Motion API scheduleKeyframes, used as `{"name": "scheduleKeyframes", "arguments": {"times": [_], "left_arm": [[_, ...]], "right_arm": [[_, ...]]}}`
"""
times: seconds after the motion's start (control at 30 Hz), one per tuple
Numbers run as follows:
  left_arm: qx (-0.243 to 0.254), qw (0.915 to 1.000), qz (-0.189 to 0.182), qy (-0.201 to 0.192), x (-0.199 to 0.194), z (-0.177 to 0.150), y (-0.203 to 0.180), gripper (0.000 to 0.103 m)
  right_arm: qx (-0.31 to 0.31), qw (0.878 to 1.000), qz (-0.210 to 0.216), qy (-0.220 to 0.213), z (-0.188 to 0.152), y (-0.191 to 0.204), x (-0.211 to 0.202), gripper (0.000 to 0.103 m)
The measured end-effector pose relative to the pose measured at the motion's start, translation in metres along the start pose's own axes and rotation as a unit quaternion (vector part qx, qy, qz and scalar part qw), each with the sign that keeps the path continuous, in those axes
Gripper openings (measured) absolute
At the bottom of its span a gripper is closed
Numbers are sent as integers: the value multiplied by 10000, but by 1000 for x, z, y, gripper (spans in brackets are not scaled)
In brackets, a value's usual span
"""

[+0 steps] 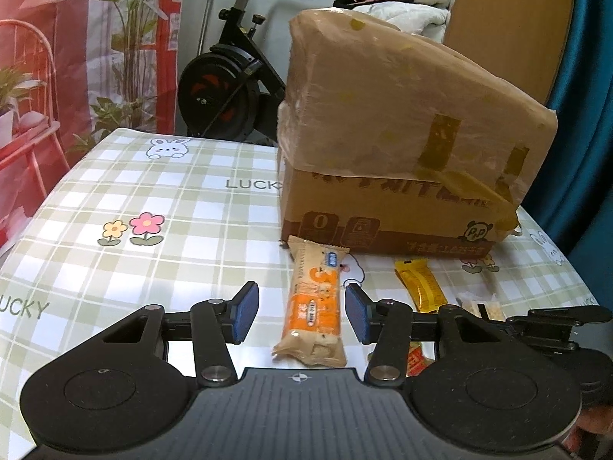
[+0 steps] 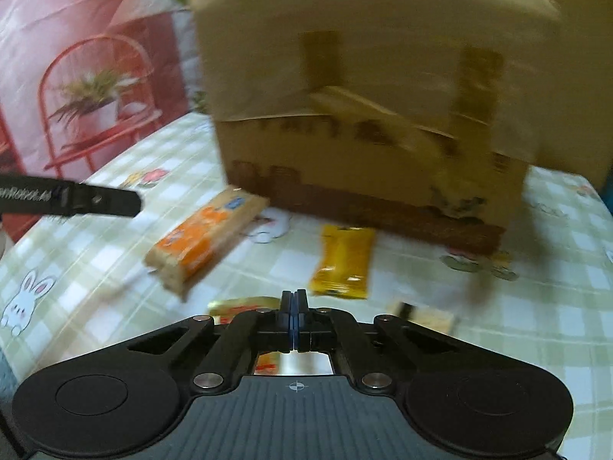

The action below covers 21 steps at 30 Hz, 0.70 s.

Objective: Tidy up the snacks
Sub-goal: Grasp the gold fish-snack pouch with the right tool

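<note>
A table under a green-checked cloth [image 1: 161,199] printed with rabbits and flowers fills both views, with an exercise bike [image 1: 226,88] and a red-and-pink printed curtain [image 1: 57,57] behind it. Well ahead of both sets of jaws stands a cardboard box [image 1: 387,207], its upper part wrapped in taped brown plastic. The left gripper [image 1: 302,313] has its jaws parted, and an orange snack bar [image 1: 316,306] lies on the cloth in the gap between the blue pads, neither pad pressing on it. A yellow snack bar [image 1: 419,285] lies just outside the left gripper's right-hand jaw and ahead of the right gripper [image 2: 294,303], whose jaws are clenched together with nothing visible between them (that view is blurred). Smaller packets lie close under the right gripper: a red-and-yellow wrapper [image 2: 245,304] on one side, a pale cracker packet [image 2: 425,316] on the other.
</note>
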State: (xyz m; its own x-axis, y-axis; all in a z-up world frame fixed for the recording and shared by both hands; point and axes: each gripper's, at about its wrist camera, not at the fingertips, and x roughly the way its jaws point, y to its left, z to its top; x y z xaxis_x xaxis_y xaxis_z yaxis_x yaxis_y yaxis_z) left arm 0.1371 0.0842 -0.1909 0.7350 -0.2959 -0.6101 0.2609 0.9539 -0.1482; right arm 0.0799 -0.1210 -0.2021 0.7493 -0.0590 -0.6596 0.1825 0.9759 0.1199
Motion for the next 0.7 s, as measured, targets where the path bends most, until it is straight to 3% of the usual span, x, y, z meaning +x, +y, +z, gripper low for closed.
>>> {"name": "scheduleKeyframes", "arguments": {"times": [0.07, 0.13, 0.23, 0.4, 0.5, 0.6, 0.7], "left_arm": [[-21, 10000, -10, 32, 3, 2, -2, 52], [-23, 10000, 9, 46, 6, 3, -5, 52], [-43, 10000, 28, 41, 6, 3, -7, 52], [42, 10000, 5, 77, 4, -3, -11, 52], [-24, 10000, 6, 91, 5, -5, -8, 52], [-118, 9999, 12, 90, 5, -6, -5, 52], [-159, 9999, -6, 64, 4, -7, -3, 52]], "right_arm": [[236, 9996, 154, 81, -2, -9, 1, 9], [250, 9986, 406, 241, -5, -3, 4, 34], [-80, 9978, 560, 352, -9, 19, 10, 52], [-222, 9968, 378, 665, -7, 37, 31, 57], [-706, 9951, 144, 684, -10, 49, 33, 57], [-701, 9951, 104, 690, -10, 50, 33, 58], [-715, 9954, 174, 619, -11, 45, 30, 39]]}}
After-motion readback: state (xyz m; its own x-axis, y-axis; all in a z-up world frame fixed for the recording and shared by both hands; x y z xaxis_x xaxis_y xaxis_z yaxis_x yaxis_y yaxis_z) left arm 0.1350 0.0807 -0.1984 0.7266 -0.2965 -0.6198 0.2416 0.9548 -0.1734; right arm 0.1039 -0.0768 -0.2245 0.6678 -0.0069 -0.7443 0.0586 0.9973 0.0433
